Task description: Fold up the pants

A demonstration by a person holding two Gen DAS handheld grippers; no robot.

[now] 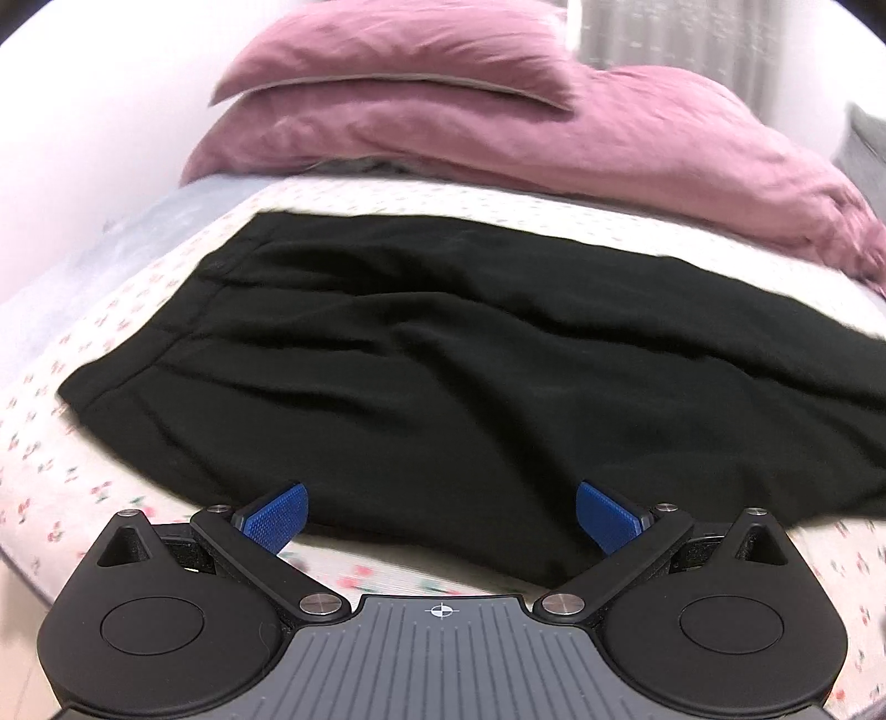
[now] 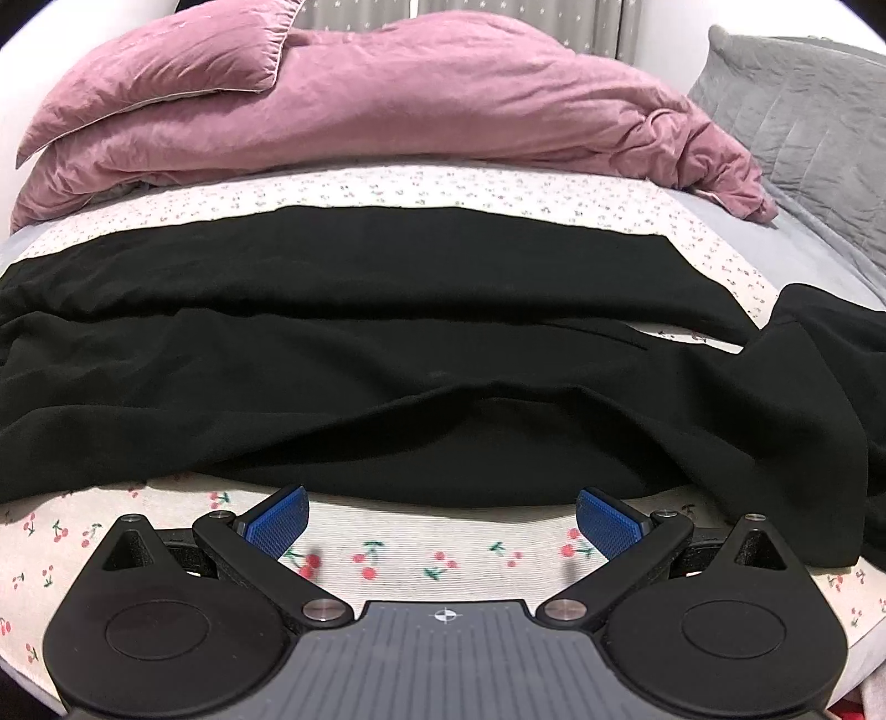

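Observation:
Black pants [image 1: 443,360] lie spread and wrinkled across a cherry-print sheet [image 1: 66,476] on a bed. The left wrist view shows the waistband end at the left. My left gripper [image 1: 441,518] is open, empty, its blue pads over the near edge of the cloth. In the right wrist view the pants [image 2: 387,343] stretch across the bed, with a leg end draped at the right. My right gripper [image 2: 441,518] is open and empty just short of the pants' near edge, over the sheet [image 2: 387,554].
A pink duvet [image 2: 387,99] and a pink pillow [image 1: 398,50] are heaped at the far side of the bed. A grey quilted cushion [image 2: 803,99] stands at the far right. A white wall [image 1: 83,138] runs along the left.

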